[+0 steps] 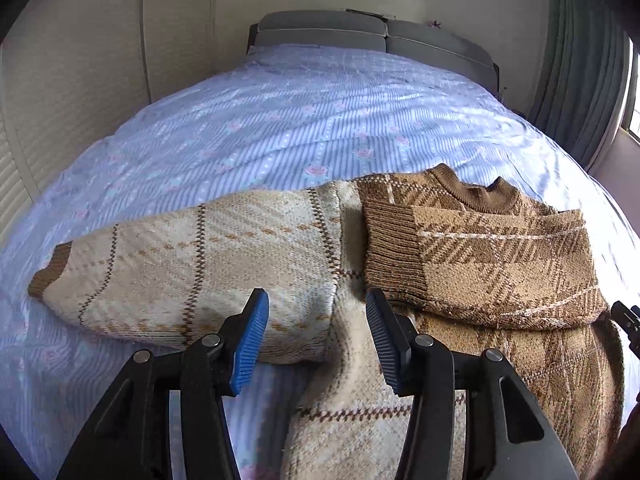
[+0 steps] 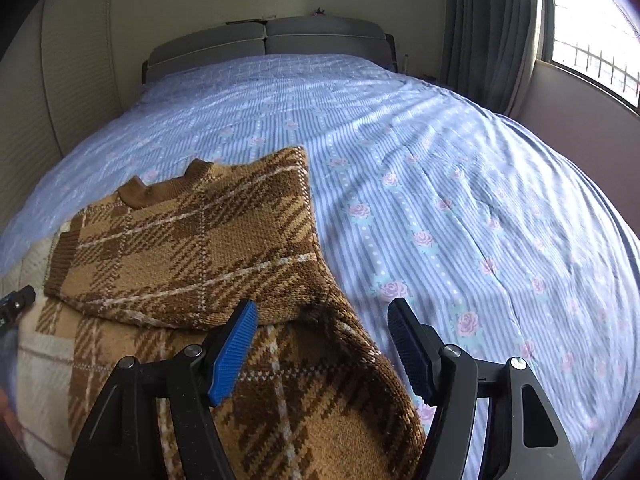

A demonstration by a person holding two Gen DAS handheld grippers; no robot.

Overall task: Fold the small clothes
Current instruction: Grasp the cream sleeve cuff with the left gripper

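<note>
Sweater [image 1: 460, 264] spread flat on the near part of the bed [image 1: 280, 120], over a blue striped sheet with pink roses. Two colours in the knit: cream plaid on the left half, brown plaid on the right half. Brown sleeve [image 1: 492, 256] folded across the chest, its ribbed cuff [image 1: 392, 248] near the middle of the body, just below the brown collar [image 1: 476, 192]. Cream sleeve [image 1: 192, 264] lying straight out to the left on the sheet, ending in a brown cuff [image 1: 50, 276].

Left gripper [image 1: 316, 340] low above the armpit area, where cream sleeve and body meet; jaws spread wide, blue pads [image 1: 250, 344] on both sides, nothing pinched between them. Touching the cloth or only hovering: cannot tell.

Right gripper [image 2: 324, 348] above the right edge of the sweater [image 2: 192, 248], near the folded shoulder; jaws also spread wide and holding nothing. Left finger [image 2: 234, 354] over brown knit, right finger over bare sheet.

Grey headboard [image 2: 268, 40] at the far end, green curtain [image 2: 492, 28] and a bright window [image 2: 592, 24] on the right side.
</note>
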